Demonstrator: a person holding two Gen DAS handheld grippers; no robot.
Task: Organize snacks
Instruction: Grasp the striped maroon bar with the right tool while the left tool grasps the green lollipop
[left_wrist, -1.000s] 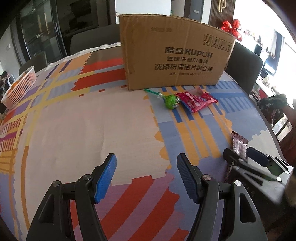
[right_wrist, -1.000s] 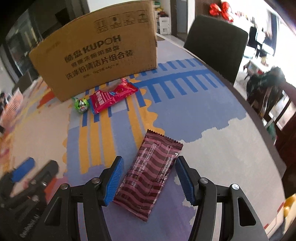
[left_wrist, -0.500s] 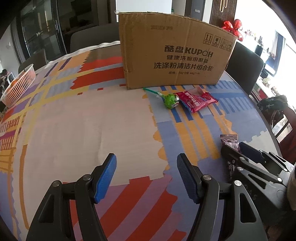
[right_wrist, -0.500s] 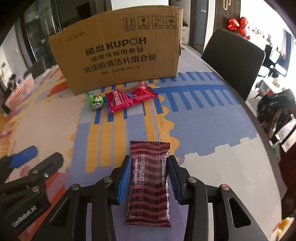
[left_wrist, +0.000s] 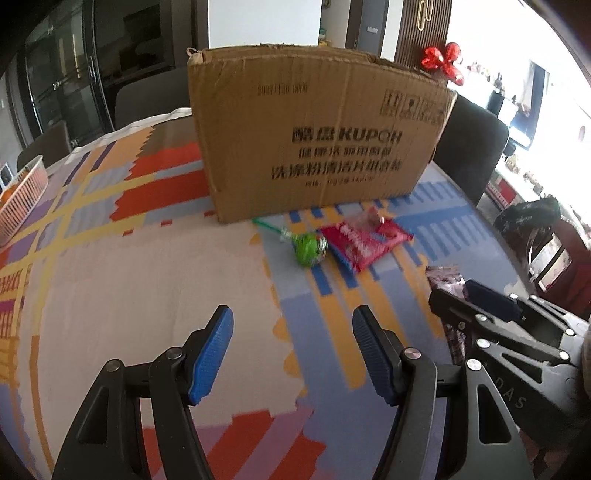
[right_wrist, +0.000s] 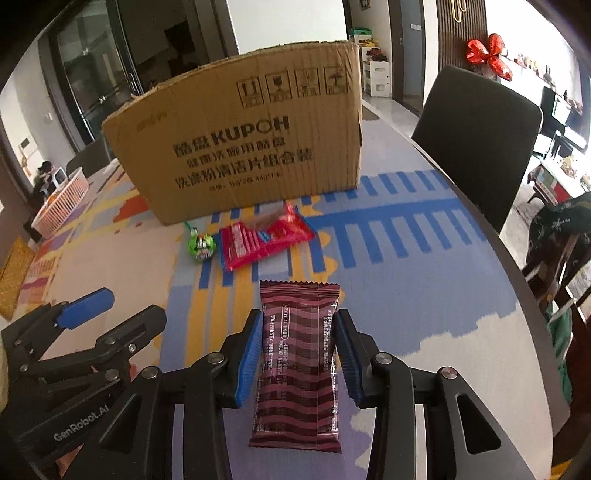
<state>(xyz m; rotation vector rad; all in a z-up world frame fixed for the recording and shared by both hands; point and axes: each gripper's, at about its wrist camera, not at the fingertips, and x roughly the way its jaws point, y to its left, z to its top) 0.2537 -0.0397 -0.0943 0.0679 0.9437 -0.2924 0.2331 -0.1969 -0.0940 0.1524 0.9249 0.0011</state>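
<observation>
My right gripper is shut on a maroon striped snack packet and holds it above the tablecloth, its top end sticking out ahead of the fingers. My left gripper is open and empty over the cloth. A red snack bag and a green lollipop lie in front of a tall cardboard box. In the left wrist view the box, red bag and lollipop lie ahead, with the right gripper at the right.
A pink basket sits at the table's far left edge. Dark chairs stand at the right rim and behind the box. The round table edge curves close on the right. A bag rests on a chair beyond it.
My right gripper closed on the maroon packet, lifted it and moved toward the box. My left gripper stayed open and moved closer to the box.
</observation>
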